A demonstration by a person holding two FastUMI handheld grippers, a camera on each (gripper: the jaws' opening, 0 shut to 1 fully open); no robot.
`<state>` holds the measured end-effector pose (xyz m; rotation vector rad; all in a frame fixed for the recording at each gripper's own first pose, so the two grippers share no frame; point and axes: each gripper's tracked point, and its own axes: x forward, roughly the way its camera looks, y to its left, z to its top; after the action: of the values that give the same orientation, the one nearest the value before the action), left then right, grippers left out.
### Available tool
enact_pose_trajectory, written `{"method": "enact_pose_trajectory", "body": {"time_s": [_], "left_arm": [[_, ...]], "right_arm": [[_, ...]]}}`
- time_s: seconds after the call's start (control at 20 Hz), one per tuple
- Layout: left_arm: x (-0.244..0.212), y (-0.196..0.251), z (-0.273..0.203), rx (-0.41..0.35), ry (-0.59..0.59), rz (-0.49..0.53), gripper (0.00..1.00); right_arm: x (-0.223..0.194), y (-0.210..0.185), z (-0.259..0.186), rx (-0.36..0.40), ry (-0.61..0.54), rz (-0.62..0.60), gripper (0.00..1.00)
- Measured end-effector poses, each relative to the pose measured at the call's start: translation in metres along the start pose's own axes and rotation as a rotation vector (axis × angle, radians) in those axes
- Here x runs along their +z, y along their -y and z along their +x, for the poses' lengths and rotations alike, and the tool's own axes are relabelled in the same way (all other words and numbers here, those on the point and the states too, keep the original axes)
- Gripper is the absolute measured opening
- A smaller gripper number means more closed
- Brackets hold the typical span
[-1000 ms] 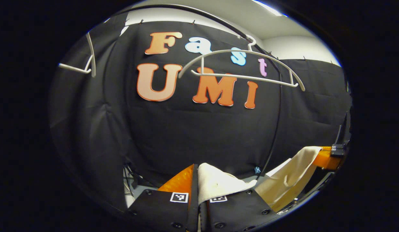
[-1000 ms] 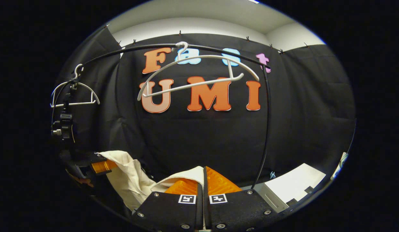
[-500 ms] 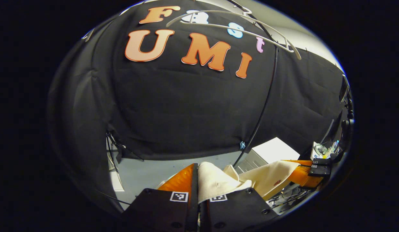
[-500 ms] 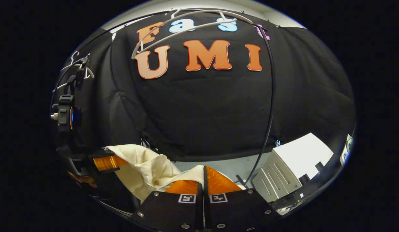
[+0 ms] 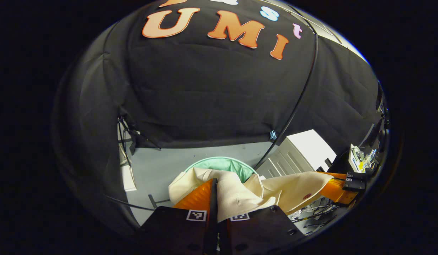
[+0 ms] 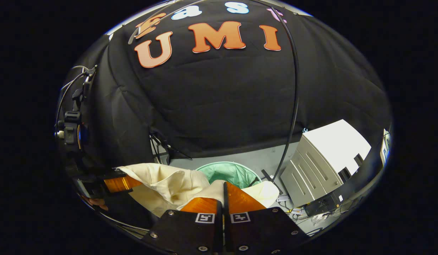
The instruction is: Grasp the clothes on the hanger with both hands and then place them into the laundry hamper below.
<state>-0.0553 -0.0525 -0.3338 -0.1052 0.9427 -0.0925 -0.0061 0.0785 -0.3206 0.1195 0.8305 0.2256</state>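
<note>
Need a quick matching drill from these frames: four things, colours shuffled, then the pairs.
Things:
1. garment
2. hamper
3. cabinet
4. right gripper fingers

Colours:
A. orange
B. white
C. cream
D. mint green

Pairs: 1-C, 2-D, 3-B, 4-A

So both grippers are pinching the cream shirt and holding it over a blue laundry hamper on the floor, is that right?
Not quite: the laundry hamper is mint green, not blue, as the right gripper view shows. The rest holds: the left gripper and the right gripper both pinch the cream shirt above it.
</note>
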Motion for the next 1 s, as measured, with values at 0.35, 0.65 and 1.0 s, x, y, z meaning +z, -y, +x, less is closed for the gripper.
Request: {"method": "enact_pose_trajectory", "body": {"time_s": [0.35, 0.65, 1.0], "left_arm": [[-0.044, -0.009, 0.025, 0.013, -0.115, -0.020, 0.12], [-0.058, -0.019, 0.028, 0.044, -0.171, -0.015, 0.39], [-0.070, -0.026, 0.024, 0.068, -0.195, -0.031, 0.96]], "right_arm": [[-0.047, 0.011, 0.021, -0.030, -0.129, 0.017, 0.03], [-0.064, 0.010, 0.027, -0.016, -0.165, 0.041, 0.24], [-0.074, 0.011, 0.025, -0.023, -0.200, 0.071, 0.91]]}}
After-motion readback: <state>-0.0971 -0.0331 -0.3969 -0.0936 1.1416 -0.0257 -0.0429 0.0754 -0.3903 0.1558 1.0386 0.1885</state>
